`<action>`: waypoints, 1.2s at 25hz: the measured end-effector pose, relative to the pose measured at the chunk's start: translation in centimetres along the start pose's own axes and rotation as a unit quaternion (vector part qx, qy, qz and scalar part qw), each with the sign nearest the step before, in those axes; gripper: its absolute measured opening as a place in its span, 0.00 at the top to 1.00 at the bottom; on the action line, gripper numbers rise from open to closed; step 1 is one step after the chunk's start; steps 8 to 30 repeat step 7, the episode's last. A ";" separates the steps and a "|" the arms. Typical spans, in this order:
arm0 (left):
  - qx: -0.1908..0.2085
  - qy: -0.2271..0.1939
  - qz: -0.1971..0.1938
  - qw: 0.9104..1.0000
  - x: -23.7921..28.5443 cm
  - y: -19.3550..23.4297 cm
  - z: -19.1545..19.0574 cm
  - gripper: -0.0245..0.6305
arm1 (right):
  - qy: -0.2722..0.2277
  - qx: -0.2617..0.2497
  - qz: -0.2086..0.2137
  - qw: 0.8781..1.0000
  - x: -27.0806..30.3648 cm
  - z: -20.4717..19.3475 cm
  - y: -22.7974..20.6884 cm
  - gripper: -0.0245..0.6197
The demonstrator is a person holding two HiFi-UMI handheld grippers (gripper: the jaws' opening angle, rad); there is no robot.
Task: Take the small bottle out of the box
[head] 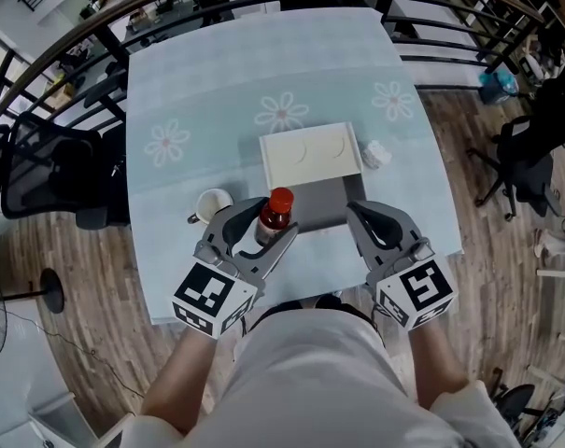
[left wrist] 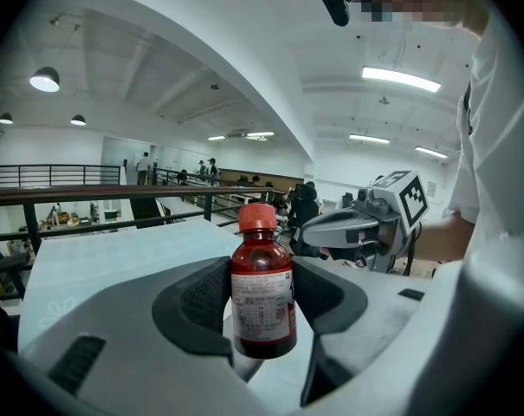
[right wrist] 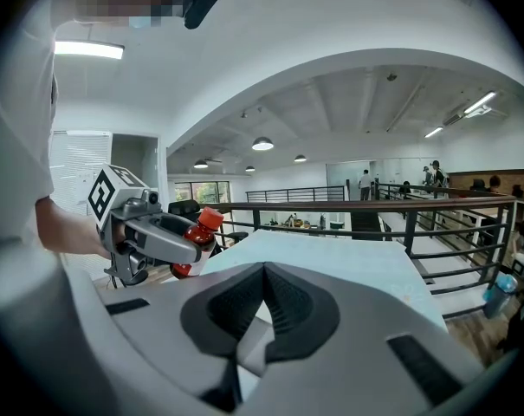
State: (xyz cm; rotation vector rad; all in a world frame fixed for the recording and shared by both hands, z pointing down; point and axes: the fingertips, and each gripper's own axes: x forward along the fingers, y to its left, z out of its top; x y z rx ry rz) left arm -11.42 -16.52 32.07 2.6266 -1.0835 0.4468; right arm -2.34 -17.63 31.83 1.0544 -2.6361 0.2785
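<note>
A: Starting from the left, what have the fingers got?

B: The left gripper [head: 271,224] pinches the small bottle [head: 278,205] by its body, one pad on each side. A white cup [head: 213,203] stands on the counter [head: 217,91] just to its left.

A: How does the bottle sit?

B: Upright, red cap on top, its long axis crossing the fingers and its base hanging free.

A: And the box?

B: The grey box [head: 324,203] lies just right of the bottle, with a white tray [head: 310,154] behind it. From above I can't quite tell whether the bottle is past the box's near wall.

A: The right hand?

B: The right gripper [head: 357,213] hovers at the box's right edge, fingers pressed together on nothing. The left already has the bottle, so setting it down falls to that hand.
</note>
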 end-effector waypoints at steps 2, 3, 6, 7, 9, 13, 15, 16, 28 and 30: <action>-0.001 0.003 0.001 1.000 0.3 0.0 0.0 0.61 | 0.000 0.001 0.002 1.000 0.1 0.0 -0.3 0.93; -0.002 0.004 0.002 1.000 0.5 0.0 0.0 0.61 | 0.000 0.001 0.003 1.000 0.1 0.0 -0.5 0.93; -0.004 0.006 0.005 1.000 0.8 0.1 -0.1 0.61 | 0.001 0.002 0.006 1.000 0.2 -0.1 -0.8 0.93; -0.004 0.007 0.006 1.000 0.9 0.1 -0.1 0.61 | 0.001 0.002 0.007 1.000 0.2 -0.2 -0.9 0.93; -0.004 0.007 0.006 1.000 0.9 0.1 -0.1 0.61 | 0.001 0.002 0.007 1.000 0.2 -0.2 -0.9 0.93; -0.004 0.007 0.006 1.000 0.9 0.1 -0.1 0.61 | 0.001 0.002 0.007 1.000 0.2 -0.2 -0.9 0.93; -0.004 0.007 0.006 1.000 0.9 0.1 -0.1 0.61 | 0.001 0.002 0.007 1.000 0.2 -0.2 -0.9 0.93; -0.004 0.007 0.006 1.000 0.9 0.1 -0.1 0.61 | 0.001 0.002 0.007 1.000 0.2 -0.2 -0.9 0.93; -0.004 0.007 0.006 1.000 0.9 0.1 -0.1 0.61 | 0.001 0.002 0.007 1.000 0.2 -0.2 -0.9 0.93; -0.004 0.007 0.006 1.000 0.9 0.1 -0.1 0.61 | 0.001 0.002 0.007 1.000 0.2 -0.2 -0.9 0.93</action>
